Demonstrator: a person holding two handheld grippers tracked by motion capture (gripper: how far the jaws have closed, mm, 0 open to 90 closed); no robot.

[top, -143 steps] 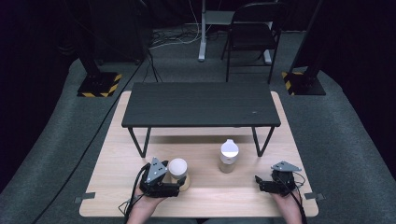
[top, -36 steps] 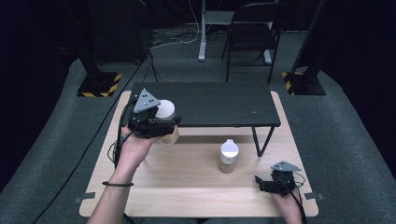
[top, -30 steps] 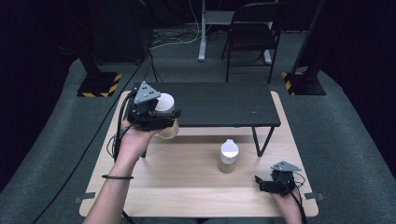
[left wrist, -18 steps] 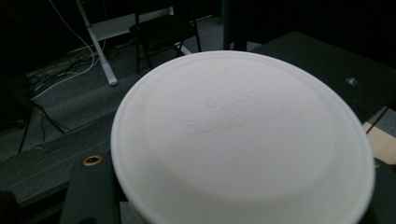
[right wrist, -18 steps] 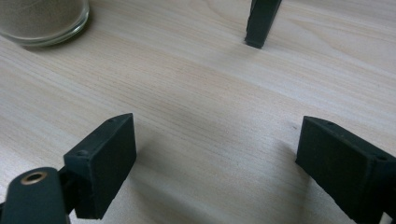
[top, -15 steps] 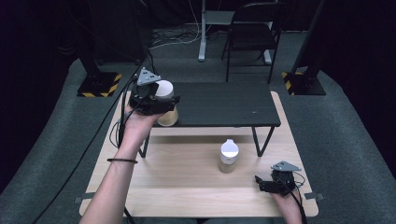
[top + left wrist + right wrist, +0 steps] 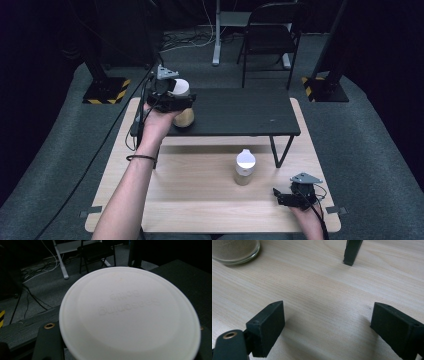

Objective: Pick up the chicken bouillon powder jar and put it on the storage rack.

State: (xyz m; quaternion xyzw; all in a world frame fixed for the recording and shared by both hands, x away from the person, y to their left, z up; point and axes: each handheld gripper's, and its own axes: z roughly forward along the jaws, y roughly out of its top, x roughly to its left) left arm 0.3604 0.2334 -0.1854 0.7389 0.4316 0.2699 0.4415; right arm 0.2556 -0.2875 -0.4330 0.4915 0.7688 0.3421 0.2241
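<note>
I've carried the jar (image 7: 182, 107) up from the wooden table (image 7: 200, 200) to the left end of the black shelf (image 7: 240, 112), my left gripper (image 7: 172, 100) clamped round it, so release looks next, while my right gripper (image 7: 295, 196) rests spread and empty.

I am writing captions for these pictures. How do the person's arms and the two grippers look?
Both grippers, left gripper and right gripper, are black, each topped by a grey three-cornered plate and trailing a black cable. The jaws are blocky black pads. The forearms are bare; a dark band circles the left wrist.
</note>
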